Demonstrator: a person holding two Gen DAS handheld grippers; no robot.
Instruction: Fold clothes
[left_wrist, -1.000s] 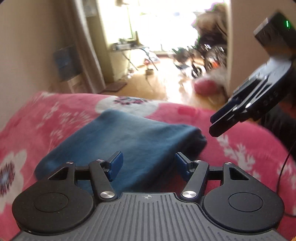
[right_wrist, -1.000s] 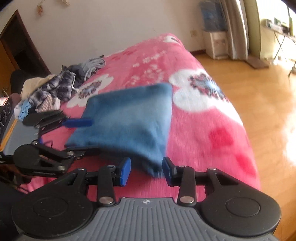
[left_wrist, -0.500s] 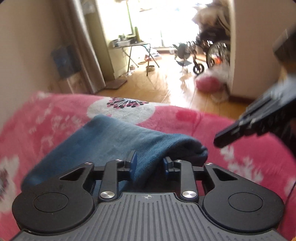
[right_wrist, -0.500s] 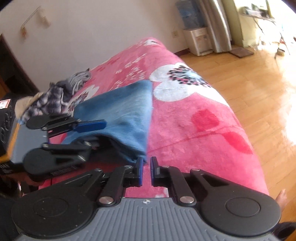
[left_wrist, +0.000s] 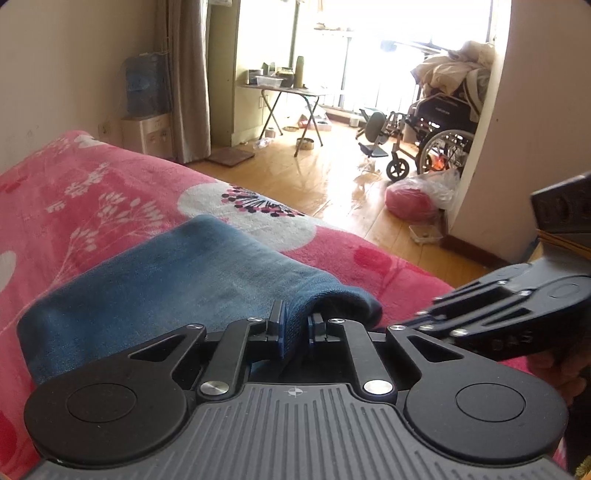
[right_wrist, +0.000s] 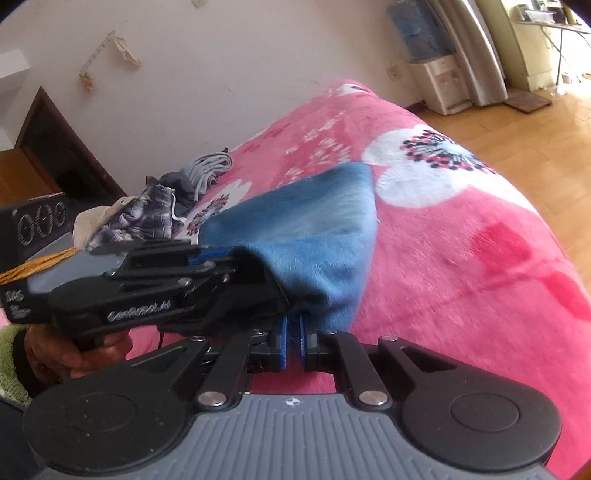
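Left wrist view shows my left tongs (left_wrist: 293, 326) clamped on the near edge of the blue garment (left_wrist: 166, 280); the cloth stands up as a thick ridge between the 2 pads, so I judge that I hold more than 1 layer there. Right wrist view shows my right tongs (right_wrist: 291, 341) pressed nearly together, with a thin bit of the same garment's near corner (right_wrist: 317, 251) between the pads. The 2 tools sit close to each other on the same near edge, the right one at the corner and the left one just beside it. I think this is because both corners of 1 side must go together if the cloth is to be carried over evenly.

The garment lies already doubled on the pink blanket (right_wrist: 461, 258), a smooth rectangle that runs away from me toward the far side of the bed. Its near end looks raised from the blanket where I pinch it, and the far end rests flat. This fits either another fold being made or a finished piece being picked up; I cannot tell which.

Far left on the bed, a pile of other clothes (right_wrist: 155, 210) lies well apart from the blue one, probably kept aside so the folding place is free.
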